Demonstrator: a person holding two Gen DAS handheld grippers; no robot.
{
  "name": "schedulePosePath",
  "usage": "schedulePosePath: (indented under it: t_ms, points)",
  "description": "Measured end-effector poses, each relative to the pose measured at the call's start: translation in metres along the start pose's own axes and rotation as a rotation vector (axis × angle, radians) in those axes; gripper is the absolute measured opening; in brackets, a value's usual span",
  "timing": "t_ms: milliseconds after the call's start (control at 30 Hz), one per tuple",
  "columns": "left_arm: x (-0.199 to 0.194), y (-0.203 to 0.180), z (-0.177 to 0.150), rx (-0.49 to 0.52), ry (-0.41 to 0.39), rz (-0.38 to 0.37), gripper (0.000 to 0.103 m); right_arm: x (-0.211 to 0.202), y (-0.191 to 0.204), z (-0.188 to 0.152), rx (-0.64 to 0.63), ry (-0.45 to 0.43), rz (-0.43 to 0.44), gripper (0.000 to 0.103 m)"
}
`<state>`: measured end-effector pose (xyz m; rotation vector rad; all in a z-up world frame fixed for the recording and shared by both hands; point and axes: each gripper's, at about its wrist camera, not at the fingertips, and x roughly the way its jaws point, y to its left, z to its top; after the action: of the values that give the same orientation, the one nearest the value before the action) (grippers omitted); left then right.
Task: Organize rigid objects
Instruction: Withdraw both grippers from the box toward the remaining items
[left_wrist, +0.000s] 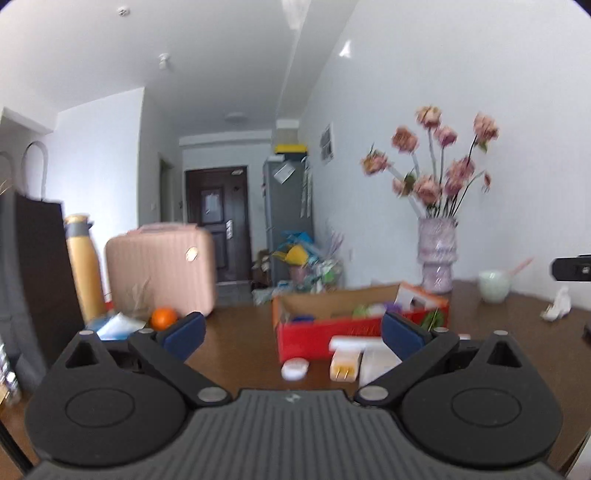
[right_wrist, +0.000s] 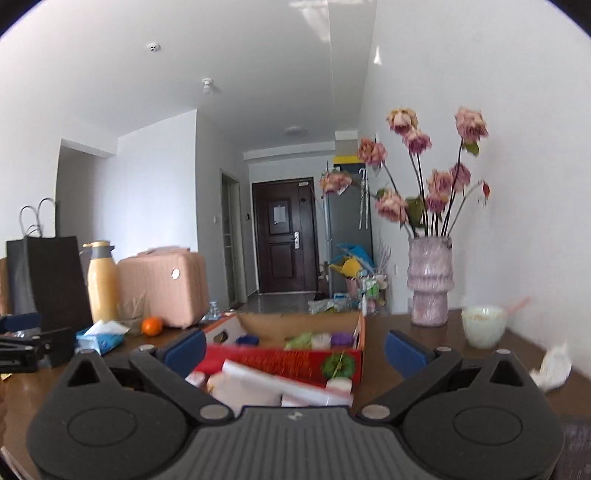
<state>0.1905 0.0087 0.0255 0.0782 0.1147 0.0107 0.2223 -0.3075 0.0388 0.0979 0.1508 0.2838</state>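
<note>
A red cardboard box (left_wrist: 314, 338) (right_wrist: 280, 360) stands open on the brown table with several small items inside. In front of it lie a white round case (left_wrist: 294, 369), a yellow-white plug (left_wrist: 345, 367) and white boxes (left_wrist: 356, 342); in the right wrist view white packages (right_wrist: 258, 384) lie just before the box. My left gripper (left_wrist: 291, 330) is open and empty, above the table in front of the box. My right gripper (right_wrist: 293, 345) is open and empty, close to the box's near side.
A vase of pink flowers (right_wrist: 430, 280) and a pale green bowl (right_wrist: 482, 325) stand at the right by the wall. A pink case (right_wrist: 162, 288), yellow flask (right_wrist: 101, 280), black bag (right_wrist: 48, 280), orange (right_wrist: 152, 325) and tissue pack (right_wrist: 98, 338) stand at the left. A crumpled tissue (right_wrist: 554, 367) lies right.
</note>
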Motion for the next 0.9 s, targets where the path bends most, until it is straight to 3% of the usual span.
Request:
schedulePosePath:
  t_ms: [167, 400, 667, 900]
  points:
    - [-0.028, 0.016, -0.034, -0.089, 0.041, 0.042, 0.103, -0.026, 0.006, -0.05, 0.004, 0.041, -0.029, 0.103]
    - [-0.039, 0.024, -0.056, -0.07, 0.105, 0.095, 0.103, -0.032, 0.008, -0.078, -0.016, 0.128, -0.068, 0.103]
    - [-0.008, 0.02, -0.056, -0.042, 0.192, 0.108, 0.103, -0.011, 0.018, -0.078, -0.077, 0.165, -0.07, 0.103]
    - [0.044, 0.015, -0.043, -0.035, 0.302, 0.101, 0.103, 0.036, 0.001, -0.069, -0.018, 0.259, -0.017, 0.099]
